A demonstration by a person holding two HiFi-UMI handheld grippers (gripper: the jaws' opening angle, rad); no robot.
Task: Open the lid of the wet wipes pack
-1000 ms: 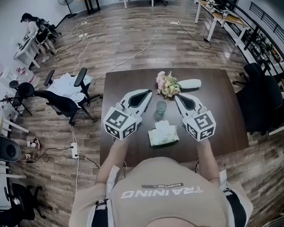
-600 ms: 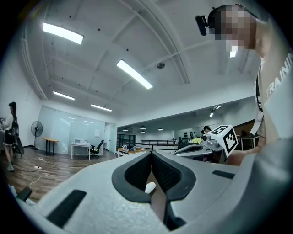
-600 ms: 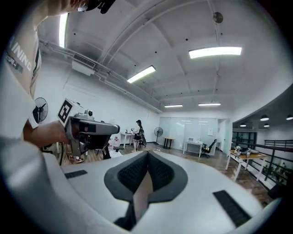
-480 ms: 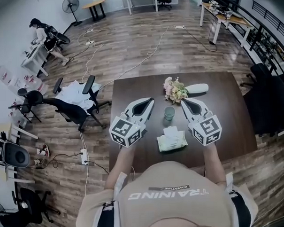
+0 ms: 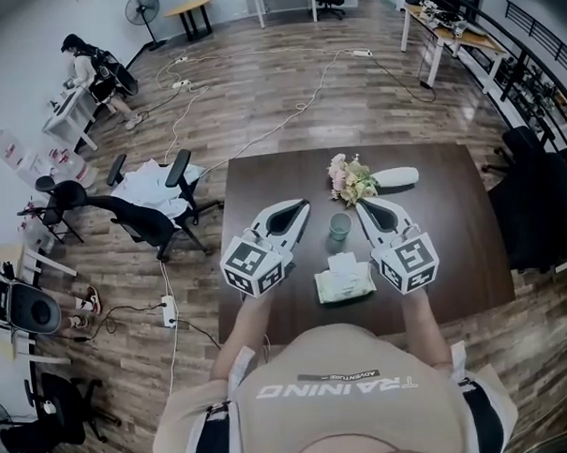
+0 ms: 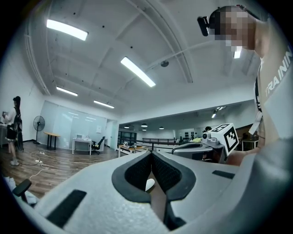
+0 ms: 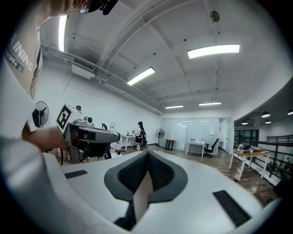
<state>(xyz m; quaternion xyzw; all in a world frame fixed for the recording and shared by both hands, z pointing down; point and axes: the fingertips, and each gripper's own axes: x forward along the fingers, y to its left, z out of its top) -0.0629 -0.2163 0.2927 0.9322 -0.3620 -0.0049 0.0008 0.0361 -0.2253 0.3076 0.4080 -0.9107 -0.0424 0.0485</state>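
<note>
The wet wipes pack (image 5: 344, 277), pale green and white, lies flat on the dark wooden table (image 5: 453, 251) near its front edge, lid down. My left gripper (image 5: 306, 203) hovers left of the pack and my right gripper (image 5: 359, 205) right of it; both point away from me, apart from the pack. In the left gripper view the left gripper (image 6: 151, 154) has its jaws meeting at the tips with nothing held. The right gripper (image 7: 147, 151) is likewise shut and empty. Neither gripper view shows the pack.
A small glass cup (image 5: 339, 226) stands just beyond the pack, between the two grippers. Behind it lie a flower bunch (image 5: 349, 179) and a white oblong object (image 5: 396, 176). Office chairs stand left (image 5: 138, 213) and right (image 5: 536, 210) of the table.
The head view has shifted a little. Both grippers stay shut and hover in nearly the same pose, the left one slightly lower. The pack has not moved.
</note>
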